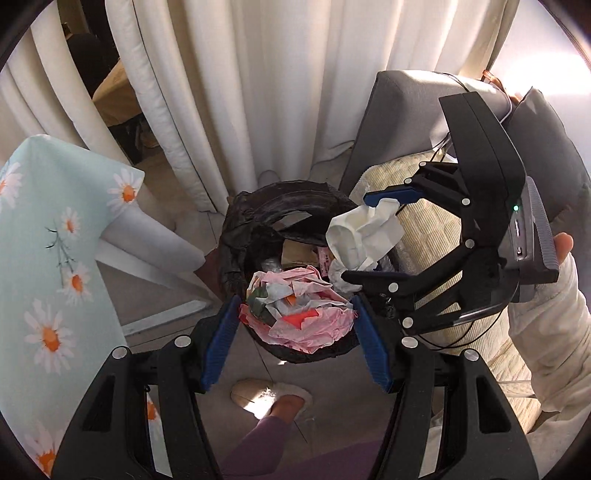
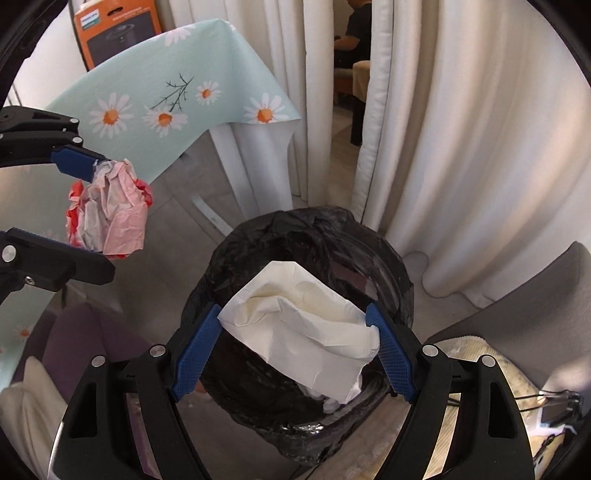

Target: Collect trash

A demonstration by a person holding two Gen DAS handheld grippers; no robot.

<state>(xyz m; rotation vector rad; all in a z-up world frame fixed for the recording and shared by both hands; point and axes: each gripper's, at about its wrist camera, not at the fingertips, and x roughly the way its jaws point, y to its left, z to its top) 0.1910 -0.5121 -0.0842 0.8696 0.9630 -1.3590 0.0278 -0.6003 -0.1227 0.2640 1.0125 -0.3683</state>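
Observation:
A bin lined with a black bag stands on the floor by the curtains, with some paper and card inside. My left gripper is shut on a crumpled pink and red wrapper; the right wrist view shows it in the air beside the bin's left side. My right gripper is shut on a crumpled white paper, held over the bin's mouth. Both grippers point steeply down.
A table with a daisy-print cloth stands left of the bin. A grey sofa with a woven mat is on the right. White curtains hang behind. A slippered foot is near the bin. An orange box sits beyond the table.

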